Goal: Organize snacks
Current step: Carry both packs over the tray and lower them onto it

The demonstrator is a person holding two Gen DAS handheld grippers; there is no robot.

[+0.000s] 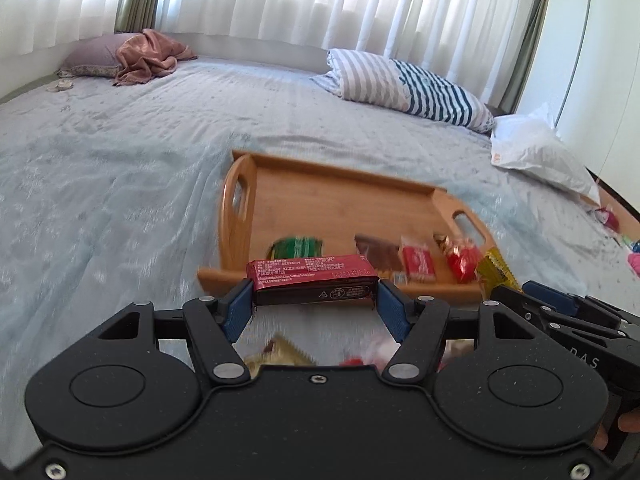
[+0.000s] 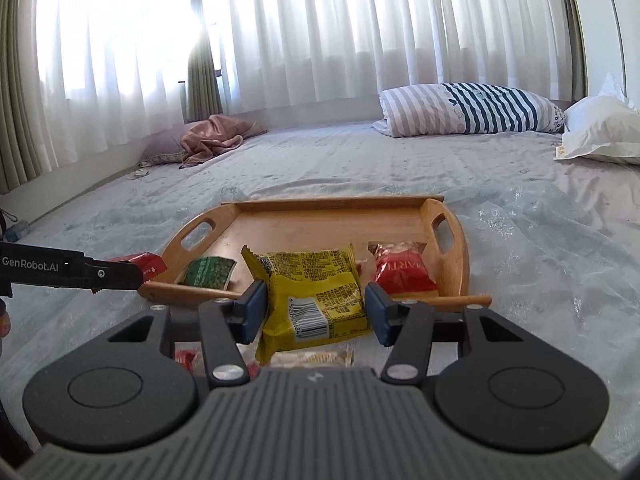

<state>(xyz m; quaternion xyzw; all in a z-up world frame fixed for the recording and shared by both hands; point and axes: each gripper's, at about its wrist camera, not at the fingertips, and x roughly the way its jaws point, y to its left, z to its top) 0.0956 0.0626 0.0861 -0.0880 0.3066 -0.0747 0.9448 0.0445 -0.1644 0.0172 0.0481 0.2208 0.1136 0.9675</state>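
Left gripper clamped on a red snack bar; right gripper clamped on a yellow snack packet.
Both snacks hang just short of the wooden tray on the bed; the tray holds a green packet, then a red packet.

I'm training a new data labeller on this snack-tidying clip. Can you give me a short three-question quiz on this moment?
1. True or false: the left gripper is empty.
2. The right gripper holds: A) green packet B) yellow packet C) striped pillow.
3. What do the snacks go in, on the bed?

Key
1. False: it clamps a red snack bar.
2. B: the yellow packet sits between its pads; the green packet lies in the tray.
3. The wooden tray.
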